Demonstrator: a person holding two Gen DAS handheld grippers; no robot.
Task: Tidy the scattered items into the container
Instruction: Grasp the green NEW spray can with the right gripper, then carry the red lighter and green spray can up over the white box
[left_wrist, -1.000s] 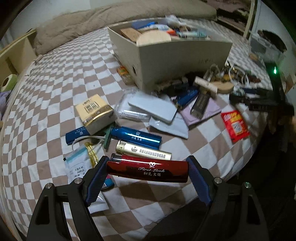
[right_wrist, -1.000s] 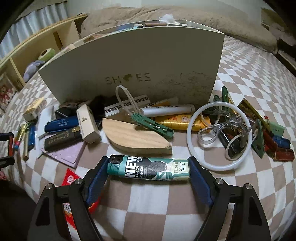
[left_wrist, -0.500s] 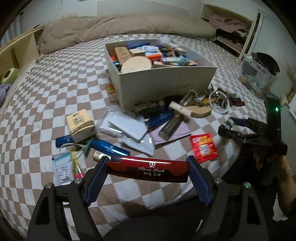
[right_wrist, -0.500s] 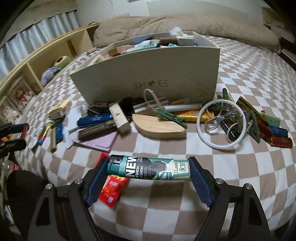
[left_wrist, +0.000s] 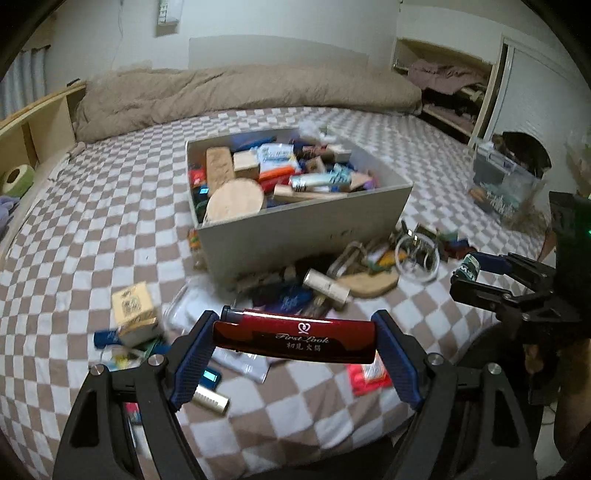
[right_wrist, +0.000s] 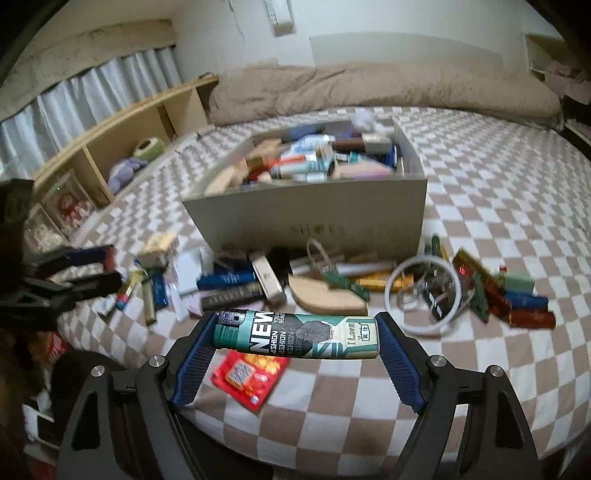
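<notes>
My left gripper (left_wrist: 293, 341) is shut on a long red lighter (left_wrist: 295, 339), held crosswise above the bed's near edge. My right gripper (right_wrist: 295, 338) is shut on a green lighter (right_wrist: 297, 338) printed with "NEW", also crosswise and lifted off the bed. The grey box (left_wrist: 306, 229), (right_wrist: 310, 221) sits on the checked bed ahead of both, filled with wooden pieces, tubes and packets. Scattered lighters, a wooden wedge (right_wrist: 327, 297) and a white ring (right_wrist: 423, 291) lie in front of the box. From the left wrist, the right gripper (left_wrist: 476, 271) shows at the right; the left gripper (right_wrist: 107, 264) shows at the left of the right wrist view.
A red packet (right_wrist: 249, 374) lies at the bed's front edge. A yellow carton (left_wrist: 133, 308) sits left of the pile. A beige duvet (left_wrist: 240, 92) runs along the far side. Wooden shelves (right_wrist: 122, 136) stand to the left, a clear bin (left_wrist: 506, 184) on the floor to the right.
Both grippers have risen and drawn back from the pile, each still holding its lighter. The box's open top and more of the room have come into view.
</notes>
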